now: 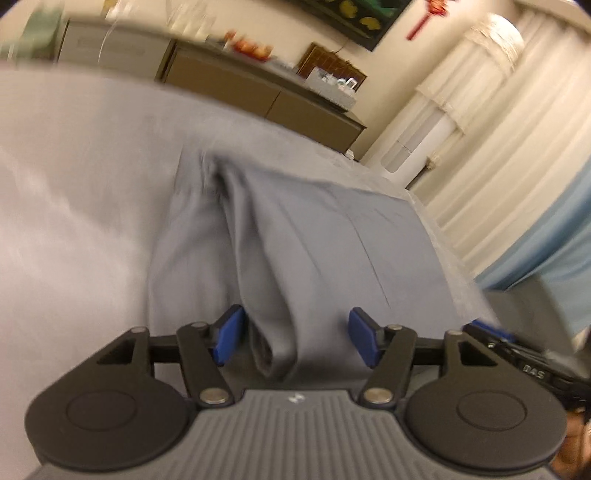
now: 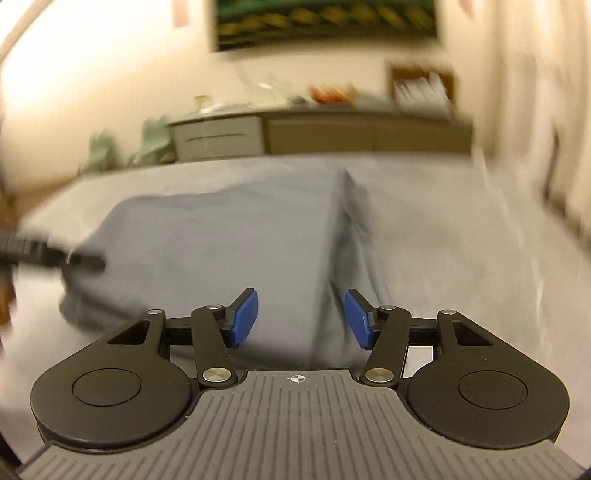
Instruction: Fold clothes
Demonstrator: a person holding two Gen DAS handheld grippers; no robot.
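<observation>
So the grey garment (image 1: 295, 236) is lying flat-ish on the bed (image 1: 74, 184), straight ahead of both grippers and running away from them toward the far side. It's folded over at least once: in the left wrist view there's a thick rolled fold of cloth coming right down between the fingers, with a smoother flat panel to the right of it that has a seam line running along it. Honestly can't tell what kind of garment it is, both views are pretty smeared.

Left gripper (image 1: 295, 338) is spread apart, blue pads (image 1: 231, 334) sitting either side of that fold with clear gaps, so it's let go, not pinching anything. The fold's near end sits just in front of the gripper body.

Right gripper (image 2: 300, 319) is also released, jaws apart with nothing pressed between them. The garment's near edge (image 2: 229, 258) sits just beyond and between its fingertips, with a raised crease running away from just inside the right finger (image 2: 356, 319). Most of the cloth spreads off to the left of this gripper.

Each gripper shows up in the other's view: the right one pokes in at the lower right edge of the left view (image 1: 517, 350), just beside the garment's corner, and the left one is a dark blur at the left edge of the right view (image 2: 48, 254), over the garment's left side.

Beyond the bed there's a low cabinet (image 2: 369, 134) against the wall with blurry clutter on top, a dark picture (image 2: 325, 22) hanging above it, and pale curtains (image 1: 517, 147) off to the right of the left gripper.
</observation>
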